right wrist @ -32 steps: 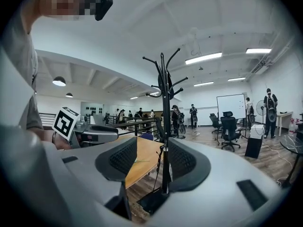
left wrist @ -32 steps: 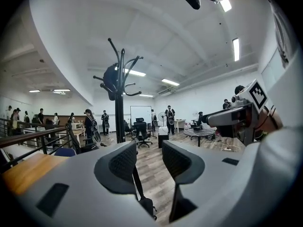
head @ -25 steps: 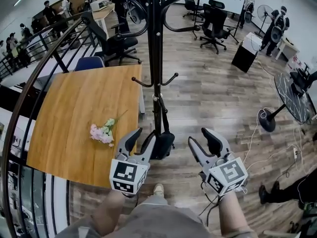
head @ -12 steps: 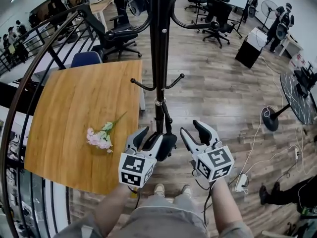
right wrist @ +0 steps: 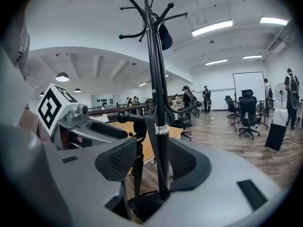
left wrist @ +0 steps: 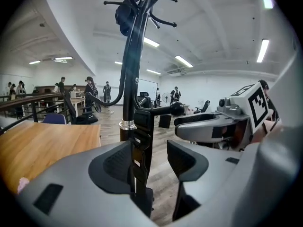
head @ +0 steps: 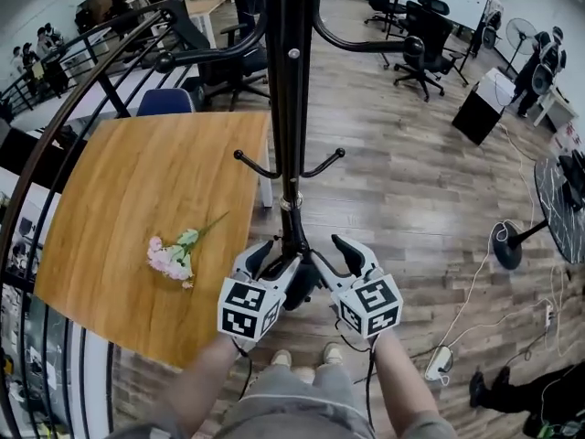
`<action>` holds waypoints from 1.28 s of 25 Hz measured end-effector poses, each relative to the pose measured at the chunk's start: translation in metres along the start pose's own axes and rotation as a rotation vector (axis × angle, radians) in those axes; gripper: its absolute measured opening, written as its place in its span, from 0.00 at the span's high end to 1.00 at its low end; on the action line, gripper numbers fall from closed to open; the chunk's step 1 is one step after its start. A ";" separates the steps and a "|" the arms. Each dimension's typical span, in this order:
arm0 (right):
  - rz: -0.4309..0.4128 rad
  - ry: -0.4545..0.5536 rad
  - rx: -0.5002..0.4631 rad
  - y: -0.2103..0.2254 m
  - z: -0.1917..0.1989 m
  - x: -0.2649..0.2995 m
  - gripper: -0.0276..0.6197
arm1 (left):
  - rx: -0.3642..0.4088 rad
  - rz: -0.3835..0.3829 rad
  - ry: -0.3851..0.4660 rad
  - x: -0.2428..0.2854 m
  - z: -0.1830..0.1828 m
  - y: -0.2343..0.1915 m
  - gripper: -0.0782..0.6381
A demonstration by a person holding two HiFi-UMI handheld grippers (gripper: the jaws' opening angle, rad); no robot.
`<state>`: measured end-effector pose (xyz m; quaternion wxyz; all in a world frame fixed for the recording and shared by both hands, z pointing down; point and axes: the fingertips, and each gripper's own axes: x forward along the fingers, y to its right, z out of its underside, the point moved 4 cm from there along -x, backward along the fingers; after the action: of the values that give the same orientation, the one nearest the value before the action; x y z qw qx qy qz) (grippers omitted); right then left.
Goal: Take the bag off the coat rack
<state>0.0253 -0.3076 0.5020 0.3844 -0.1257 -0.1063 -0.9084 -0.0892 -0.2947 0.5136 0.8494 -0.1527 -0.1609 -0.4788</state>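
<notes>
The small black bag (head: 304, 283) is hung low on the tall black metal coat rack (head: 289, 108) by its black strap (left wrist: 138, 164). The left gripper (head: 271, 262) is being opened with the strap inside, not pressed. The right gripper (head: 331, 262) is held apart around strap and pole. If the pole is grabbed too, the rack could be tipped over.

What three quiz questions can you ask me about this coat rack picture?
1. True or false: the bag hangs low on the coat rack.
2. What lies on the wooden table? A) flowers B) a cup C) a book
3. What colour is the bag?

Key: 1. True: its strap runs up to a lower hook. 2. A. 3. Black.
</notes>
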 end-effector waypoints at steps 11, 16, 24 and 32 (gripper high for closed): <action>-0.181 0.023 -0.057 0.016 0.034 0.060 0.64 | -0.107 -0.132 -0.019 0.038 0.043 -0.019 0.55; -0.211 0.041 -0.053 0.015 0.044 0.080 0.64 | -0.140 -0.154 0.003 0.046 0.055 -0.030 0.55; -0.152 0.087 -0.070 0.021 0.043 0.092 0.87 | -0.054 -0.160 -0.032 0.068 0.068 -0.031 0.74; -0.172 0.112 0.106 0.025 0.023 0.064 0.91 | -0.087 -0.118 -0.051 0.042 0.054 -0.030 0.83</action>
<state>0.0041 -0.3609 0.5455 0.3165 -0.0447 -0.1431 -0.9367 -0.1017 -0.3194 0.5830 0.8079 -0.1919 -0.1703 -0.5306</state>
